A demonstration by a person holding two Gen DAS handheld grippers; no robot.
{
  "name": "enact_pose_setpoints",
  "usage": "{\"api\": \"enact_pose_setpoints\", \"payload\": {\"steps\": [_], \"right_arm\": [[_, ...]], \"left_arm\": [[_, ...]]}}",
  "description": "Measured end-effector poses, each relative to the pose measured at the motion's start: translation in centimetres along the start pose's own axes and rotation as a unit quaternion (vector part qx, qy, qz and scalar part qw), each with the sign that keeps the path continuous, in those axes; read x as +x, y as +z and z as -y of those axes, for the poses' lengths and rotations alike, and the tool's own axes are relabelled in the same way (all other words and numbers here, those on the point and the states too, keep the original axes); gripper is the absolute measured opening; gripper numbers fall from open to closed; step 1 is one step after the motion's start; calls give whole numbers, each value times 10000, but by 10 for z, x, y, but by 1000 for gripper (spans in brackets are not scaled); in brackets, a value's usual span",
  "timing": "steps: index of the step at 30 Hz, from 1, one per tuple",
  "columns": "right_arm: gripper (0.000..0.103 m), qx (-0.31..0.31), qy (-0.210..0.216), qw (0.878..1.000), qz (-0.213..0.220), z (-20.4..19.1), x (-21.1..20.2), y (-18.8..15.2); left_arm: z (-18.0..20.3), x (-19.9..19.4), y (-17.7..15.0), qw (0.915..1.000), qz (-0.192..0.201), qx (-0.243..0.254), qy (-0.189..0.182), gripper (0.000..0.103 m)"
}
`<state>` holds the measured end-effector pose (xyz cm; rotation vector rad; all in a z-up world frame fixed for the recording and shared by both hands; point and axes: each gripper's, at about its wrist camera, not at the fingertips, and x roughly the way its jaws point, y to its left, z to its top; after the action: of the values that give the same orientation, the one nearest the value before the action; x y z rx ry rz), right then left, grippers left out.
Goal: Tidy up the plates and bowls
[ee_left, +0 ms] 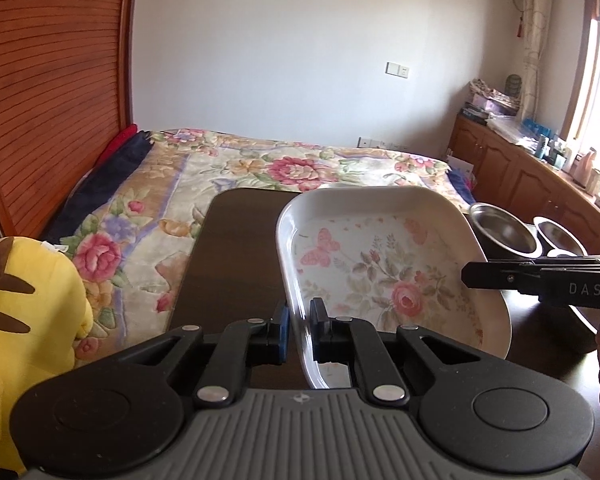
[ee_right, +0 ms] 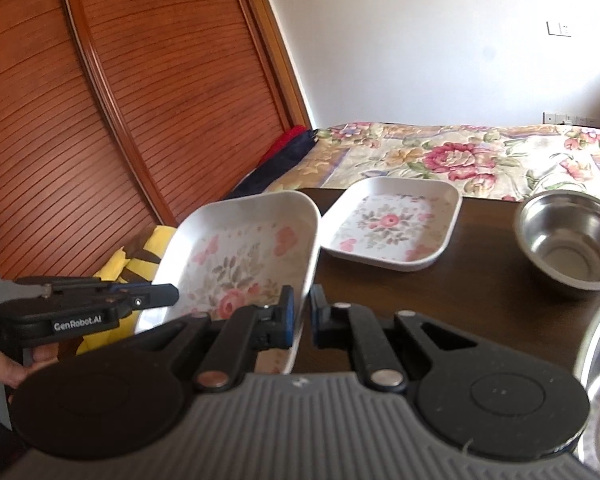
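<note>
The left claw (ee_left: 299, 330) is clenched on the near rim of a flowered plate (ee_left: 384, 276), held tilted above the bench (ee_left: 228, 264); the right claw (ee_left: 466, 274) pinches its far edge. Two steel bowls (ee_left: 504, 232) sit apart beyond.

From the right wrist, the right claw (ee_right: 302, 320) clamps the same plate (ee_right: 240, 256). A second plate (ee_right: 392, 224) lies flat on the bench, a bowl (ee_right: 572, 240) beside it. Nothing looks stacked yet; probably most of the sorting remains.
</note>
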<state>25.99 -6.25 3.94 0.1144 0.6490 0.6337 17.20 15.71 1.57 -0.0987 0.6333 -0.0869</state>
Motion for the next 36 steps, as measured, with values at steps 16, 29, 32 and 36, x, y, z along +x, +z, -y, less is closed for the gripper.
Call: {"api": "enact_pose_setpoints", "payload": {"steps": [16, 29, 32, 36], "right_arm": [[10, 97, -143, 9998, 62, 14, -32, -32], [10, 102, -90, 9999, 59, 14, -48, -57], [10, 119, -57, 9999, 27, 14, -51, -62], [10, 112, -21, 9999, 4, 12, -54, -69]], "left_arm": [[33, -14, -24, 9996, -98, 58, -257, 11], [42, -23, -44, 9991, -238, 80, -348, 11], [41, -24, -48, 9990, -257, 73, -367, 11], [42, -27, -51, 9989, -268, 72, -383, 11]]}}
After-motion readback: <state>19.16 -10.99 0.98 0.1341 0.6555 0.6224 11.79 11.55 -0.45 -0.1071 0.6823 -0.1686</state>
